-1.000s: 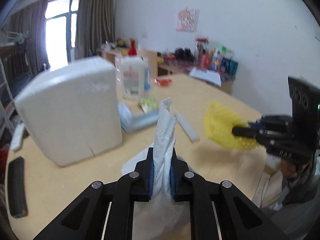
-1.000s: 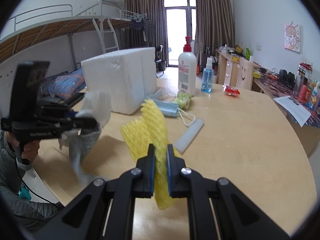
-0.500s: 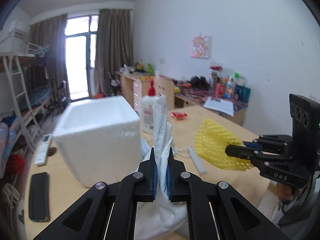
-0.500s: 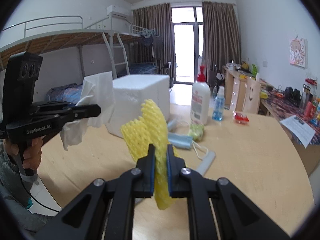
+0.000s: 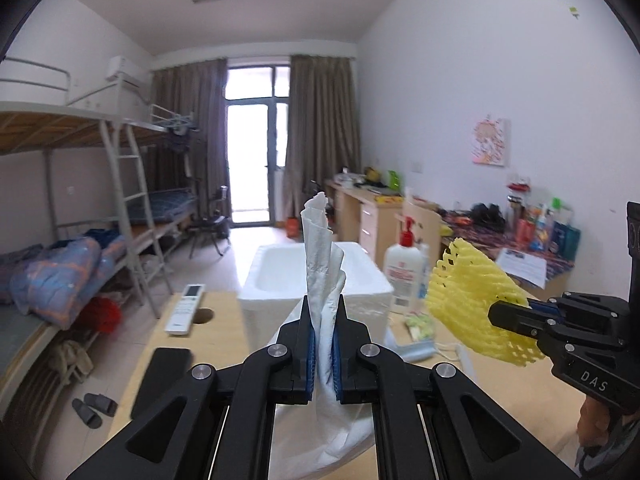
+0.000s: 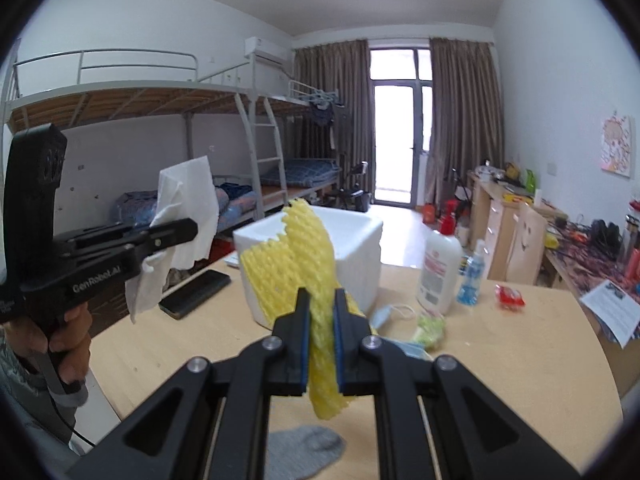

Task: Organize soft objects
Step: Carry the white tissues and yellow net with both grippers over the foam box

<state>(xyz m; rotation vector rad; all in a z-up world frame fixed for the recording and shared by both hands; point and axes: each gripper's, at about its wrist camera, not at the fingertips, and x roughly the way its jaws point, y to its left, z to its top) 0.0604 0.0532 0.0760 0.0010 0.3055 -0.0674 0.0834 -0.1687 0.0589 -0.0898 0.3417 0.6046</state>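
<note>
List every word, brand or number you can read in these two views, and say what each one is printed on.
"DAS": on the body of the right gripper, seen from the left wrist.
"GenRoboLAI", last letters unsure: on the body of the left gripper, seen from the right wrist.
Pump bottle: pink label, print too blurred to read.
Printed sheet: text too small to read.
Wall picture: no legible words.

Left tool (image 6: 192,232) reads "GenRobot.AI"; right tool (image 5: 496,316) reads "DAS".
</note>
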